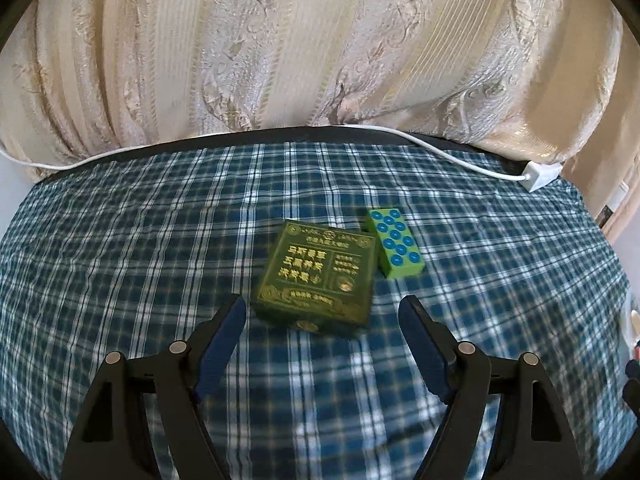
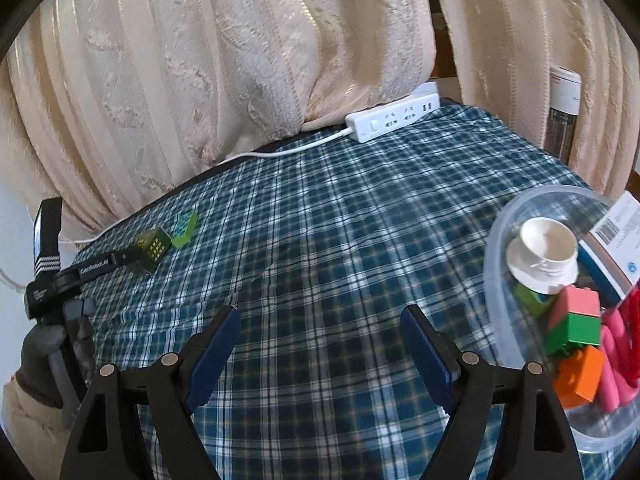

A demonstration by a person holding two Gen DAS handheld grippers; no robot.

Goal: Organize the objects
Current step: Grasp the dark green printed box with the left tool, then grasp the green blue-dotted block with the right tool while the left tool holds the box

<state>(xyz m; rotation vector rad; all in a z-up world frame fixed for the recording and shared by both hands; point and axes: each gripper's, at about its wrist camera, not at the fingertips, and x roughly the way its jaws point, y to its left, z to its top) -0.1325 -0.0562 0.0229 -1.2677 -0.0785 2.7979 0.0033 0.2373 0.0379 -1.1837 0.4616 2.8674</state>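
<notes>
The bin [image 2: 496,280] at 3 o'clock in the right view already holds a cup [image 2: 548,244], blocks [image 2: 576,320] and more, so most sorting looks done. 2 things remain on the cloth [image 1: 120,264]: a box [image 1: 320,276] and, at its 1 o'clock, a tile [image 1: 396,246]. The left gripper [image 1: 322,312] tilts down, jaws wide and empty, box just ahead. The right gripper [image 2: 320,320] hangs open over bare cloth, holding nothing.
</notes>
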